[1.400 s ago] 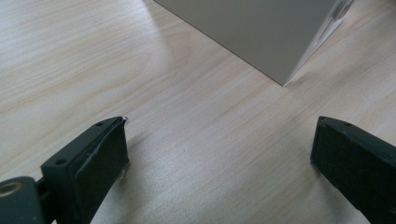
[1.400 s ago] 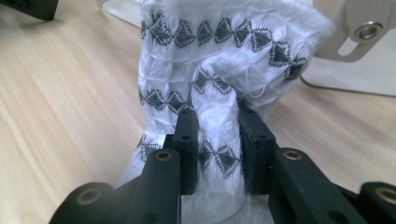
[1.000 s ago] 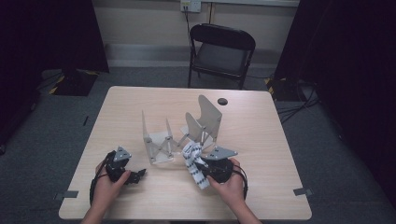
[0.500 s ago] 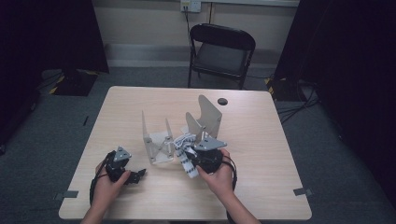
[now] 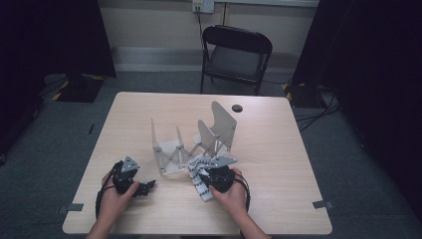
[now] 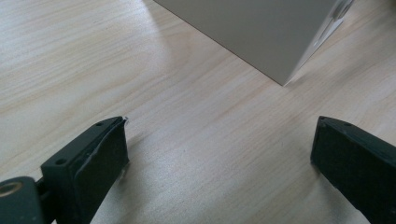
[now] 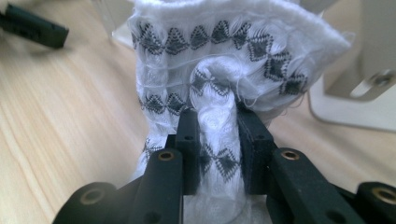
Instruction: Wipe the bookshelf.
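Item 1. White knitted cloth with rows of small black diamond motifs, bunched and folded. Location: near edge of the light wooden surface, right of centre, lying on the surface directly at the front foot of the rack. In the high view the cloth trailed from the rack's base back toward 6 o'clock, so its long axis ran roughly 12 to 6.

Item 2. Right tool, held in the person's right hand. State: jaws drawn in and pinching a rolled fold of the cloth between both pads; the free bulk of the cloth stood beyond the tips, at 12 o'clock from the tool.

Item 3. Pale grey expanding rack of upright plates joined by scissor links. Location: centre of the surface. It lay at 11 to 12 o'clock from the right tool, just beyond the cloth, touching or nearly so; which could not be told.

Item 4. Left tool, in the left hand. State: jaws spread wide, nothing between them. It sat at 9 o'clock from the cloth, apart from it; the right hand was clearly the nearer.

Note: by judgement, the coming move turned on carrying the cloth toward 12 o'clock, into a slot between the rack's plates.

Item 5. Small dark round object, far side. Black folding chair beyond.
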Tool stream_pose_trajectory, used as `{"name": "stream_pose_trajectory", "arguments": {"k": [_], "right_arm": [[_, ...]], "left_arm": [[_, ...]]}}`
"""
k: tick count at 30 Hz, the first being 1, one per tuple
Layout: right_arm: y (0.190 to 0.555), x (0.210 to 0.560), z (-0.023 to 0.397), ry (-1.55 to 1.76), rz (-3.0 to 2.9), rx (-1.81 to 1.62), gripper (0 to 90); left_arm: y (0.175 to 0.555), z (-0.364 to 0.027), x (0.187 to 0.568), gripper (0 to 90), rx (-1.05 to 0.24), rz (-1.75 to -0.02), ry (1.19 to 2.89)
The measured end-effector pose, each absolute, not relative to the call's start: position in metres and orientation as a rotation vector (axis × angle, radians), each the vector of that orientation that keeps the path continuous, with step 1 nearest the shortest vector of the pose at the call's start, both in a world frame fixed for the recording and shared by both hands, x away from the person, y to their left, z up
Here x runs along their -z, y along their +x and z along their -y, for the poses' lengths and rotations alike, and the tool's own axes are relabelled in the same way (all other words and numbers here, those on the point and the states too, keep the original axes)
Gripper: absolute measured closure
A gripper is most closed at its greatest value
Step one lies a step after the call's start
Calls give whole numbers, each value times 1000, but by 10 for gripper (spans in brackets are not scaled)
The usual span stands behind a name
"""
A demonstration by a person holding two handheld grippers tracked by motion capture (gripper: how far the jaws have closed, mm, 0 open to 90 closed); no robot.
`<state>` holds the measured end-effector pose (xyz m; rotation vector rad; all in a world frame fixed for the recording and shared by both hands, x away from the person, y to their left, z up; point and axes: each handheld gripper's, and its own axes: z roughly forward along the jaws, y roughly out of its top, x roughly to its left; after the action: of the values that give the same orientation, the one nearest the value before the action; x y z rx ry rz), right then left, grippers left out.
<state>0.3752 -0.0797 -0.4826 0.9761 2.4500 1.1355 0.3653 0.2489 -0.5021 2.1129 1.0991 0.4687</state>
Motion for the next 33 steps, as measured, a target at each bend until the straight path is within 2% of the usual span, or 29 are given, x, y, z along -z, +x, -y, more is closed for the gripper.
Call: {"name": "stream_pose_trajectory", "arguments": {"k": [8,15,22,27,33], "right_arm": [[371,489,83,974,-2503,-1135,716],[363,480,89,952,-2507,-1140,719],[356,448,92,882,-2402,-1222,725],[356,411,88,838,-2285,-1315,726],[363,407,73,815,-2284,-1303,726]], "left_arm": [[365,-249,502,36,-469,-1099,2113],[365,-249,502,36,-469,-1099,2113],[365,-249,502,36,-469,-1099,2113],[365,-249,502,36,-469,-1098,2113],[365,-249,502,36,-469,-1099,2113]]}}
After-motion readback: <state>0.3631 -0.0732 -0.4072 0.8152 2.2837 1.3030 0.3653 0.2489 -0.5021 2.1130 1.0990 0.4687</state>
